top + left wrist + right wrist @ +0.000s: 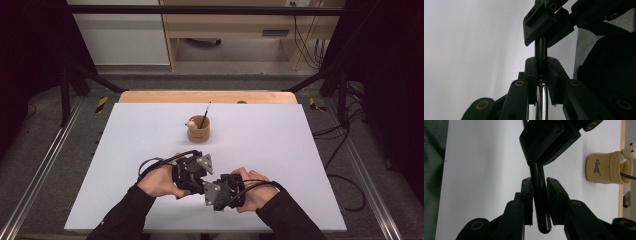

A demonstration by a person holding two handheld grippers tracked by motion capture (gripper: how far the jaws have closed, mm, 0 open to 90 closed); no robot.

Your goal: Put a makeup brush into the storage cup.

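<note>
A single pen (pixel 539 195), slim and round, is held between the two grippers above the near middle of the tabletop (pixel 280 150). It has two parts: a smooth glossy black section with a rounded end, seen in the right gripper view, and a shiny metal barrel (pixel 542 100), seen in the left gripper view, where black meets chrome right at the pads.

The left gripper (pixel 541 72) is closed tight on the pen at that join, its two black jaws pressed against either side of the shaft. The right gripper (pixel 539 195) has its two jaws drawn in around the black section. No earlier frame shows their travel, and the pads appear to sit against the pen, though a thin gap on one side cannot be ruled out. In each gripper view the other gripper's jaws close on the pen farther along, so the pen bridges the two.

In the high view the left gripper (pixel 192 172) and right gripper (pixel 220 192) meet nose to nose, each in a hand with a dark sleeve, each carrying a grey three-cornered plate.

Well apart, toward the far middle of the matte white tabletop, stands one tan round cup (pixel 198 129) with dark lettering, a small white bear figure (pixel 628 151) on its rim and one thin dark stick (pixel 204 114) leaning inside.
</note>
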